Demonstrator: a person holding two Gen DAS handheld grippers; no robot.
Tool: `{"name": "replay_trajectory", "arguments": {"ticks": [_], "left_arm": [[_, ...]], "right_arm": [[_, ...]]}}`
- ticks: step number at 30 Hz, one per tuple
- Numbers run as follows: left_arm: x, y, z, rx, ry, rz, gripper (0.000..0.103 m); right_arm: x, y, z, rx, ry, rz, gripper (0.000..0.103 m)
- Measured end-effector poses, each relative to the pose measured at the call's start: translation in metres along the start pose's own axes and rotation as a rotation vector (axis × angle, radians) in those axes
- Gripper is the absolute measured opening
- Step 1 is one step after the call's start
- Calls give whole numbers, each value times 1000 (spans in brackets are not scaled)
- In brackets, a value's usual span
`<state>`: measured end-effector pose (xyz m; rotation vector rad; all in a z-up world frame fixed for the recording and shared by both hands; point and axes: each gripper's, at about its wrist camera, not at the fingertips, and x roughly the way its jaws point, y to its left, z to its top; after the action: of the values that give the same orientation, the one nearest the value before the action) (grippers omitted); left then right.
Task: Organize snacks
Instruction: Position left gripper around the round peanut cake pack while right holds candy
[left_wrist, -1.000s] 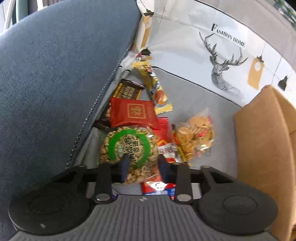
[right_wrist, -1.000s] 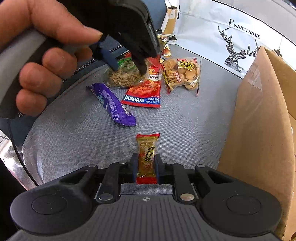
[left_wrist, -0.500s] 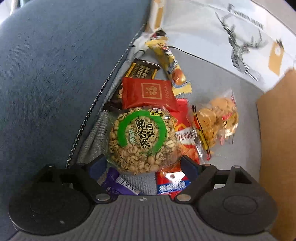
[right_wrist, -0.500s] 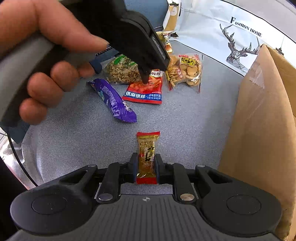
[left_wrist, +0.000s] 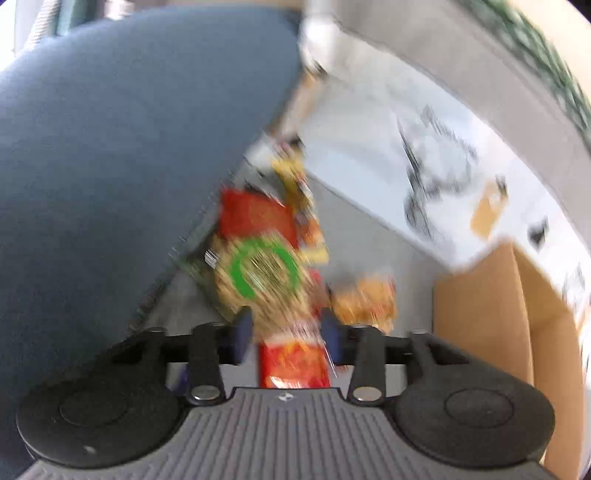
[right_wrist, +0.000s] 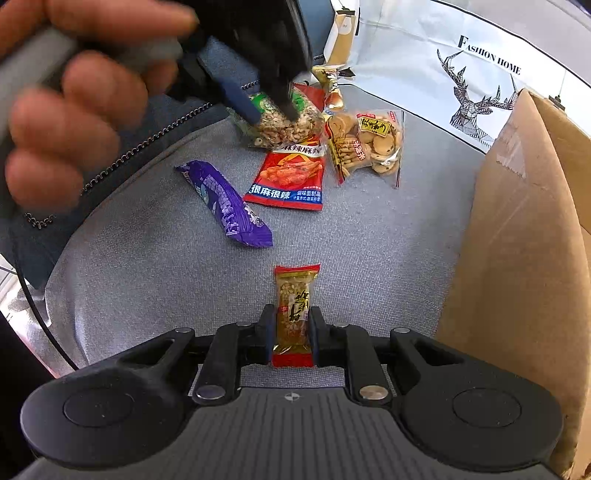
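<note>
Right gripper (right_wrist: 290, 332) is clamped on the small red-and-gold peanut bar (right_wrist: 294, 312). Left gripper (right_wrist: 271, 112), jaws just closing, pinches the round clear peanut bag (right_wrist: 279, 123) ahead. Nothing's sorted yet; other packets lie loose beyond both.

Black hand-held gripper (right_wrist: 290, 339) (blue pads)

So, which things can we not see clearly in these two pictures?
- Left wrist view: motion blur smears the round green-ringed peanut pack, so the left gripper's grip is unclear.
- Right wrist view: the open brown cardboard box is cut off by the edge; its inside is hidden.
</note>
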<state>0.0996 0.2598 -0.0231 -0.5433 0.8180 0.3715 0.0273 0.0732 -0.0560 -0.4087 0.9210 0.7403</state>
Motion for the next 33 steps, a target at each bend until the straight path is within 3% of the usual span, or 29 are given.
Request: {"name": "replay_trajectory", "arguments": {"ticks": [2,4,6,11,14,21,24,30,33], "left_arm": [[0,8,1,-55,-1,16,58],[6,10,-1,-101,22,15,73],[11,7,-2,-133,27,27,82],[29,3,3,-217,13,67,85],[44,1,6,-266,35,125,93],[75,-11,10,-201,92,202,93],[76,-13,10,-144,93,221,86],[54,-10,9,-108,77,171,79],[30,-11,5,-56,52,112,69]], "right_arm": [[-1,0,0,2,-1,2,19],[-1,-1,0,4,-1,3,19],[-1,-2,0,6,-1,5,19],[2,-2,-1,13,2,6,20],[3,-2,-1,17,2,9,20],[5,-3,-1,9,2,17,21],[6,-2,0,7,3,18,22],[6,1,2,10,-2,12,19],[4,2,2,6,-6,8,19]]}}
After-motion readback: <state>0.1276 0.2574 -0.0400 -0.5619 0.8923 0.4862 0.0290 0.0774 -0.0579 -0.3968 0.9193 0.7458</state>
